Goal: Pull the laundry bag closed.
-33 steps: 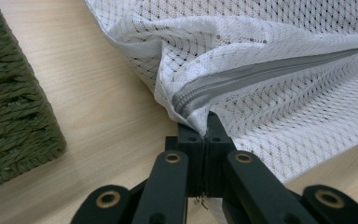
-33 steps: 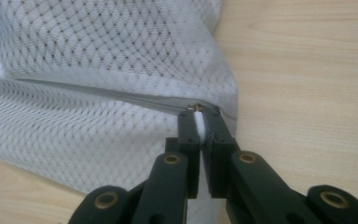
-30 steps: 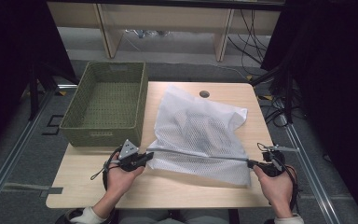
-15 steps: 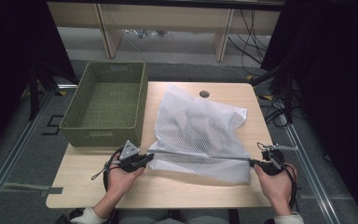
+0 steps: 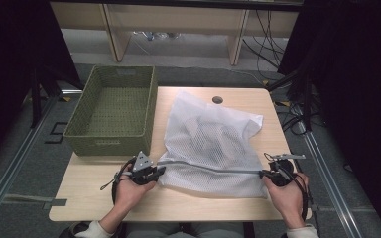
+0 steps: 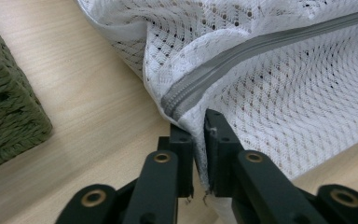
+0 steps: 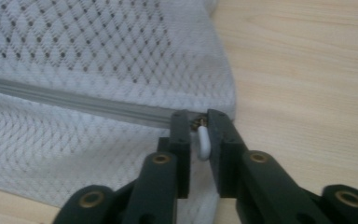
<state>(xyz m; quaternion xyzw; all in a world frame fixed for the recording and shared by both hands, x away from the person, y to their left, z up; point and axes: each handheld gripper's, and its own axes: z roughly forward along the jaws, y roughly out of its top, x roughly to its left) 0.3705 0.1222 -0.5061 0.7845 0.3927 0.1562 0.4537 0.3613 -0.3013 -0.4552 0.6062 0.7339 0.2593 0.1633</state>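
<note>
Right gripper view puts my right claw (image 7: pixel 194 128) at the end of the zip (image 7: pixel 74 103), where its jaws have just been opening; the white pull tab (image 7: pixel 203 142) sits between them with a sliver of gap on one side, so I read that claw as slack around the tab, not clamping it. My left claw (image 6: pixel 198 128) is pinched on the bag (image 6: pixel 279 88) at the other end of the zip, its jaws having eased a touch but the mesh edge caught between them.

My worry is the tab: if I draw the right claw away from the bag now, the tab may slip out and the zip stays as it is. If the left pinch loosens more, the bag will slide along the desk (image 5: pixel 99 198) and bunch instead of holding taut.

Seen from the high view, the bag lies across the middle of the desk, its zip edge nearest me, stretched between both claws. A basket (image 5: pixel 111 111) stands just left of the bag, near my left claw (image 5: pixel 161 171). A dark hole (image 5: pixel 217 99) sits beyond the bag. Nothing blocks either claw.
</note>
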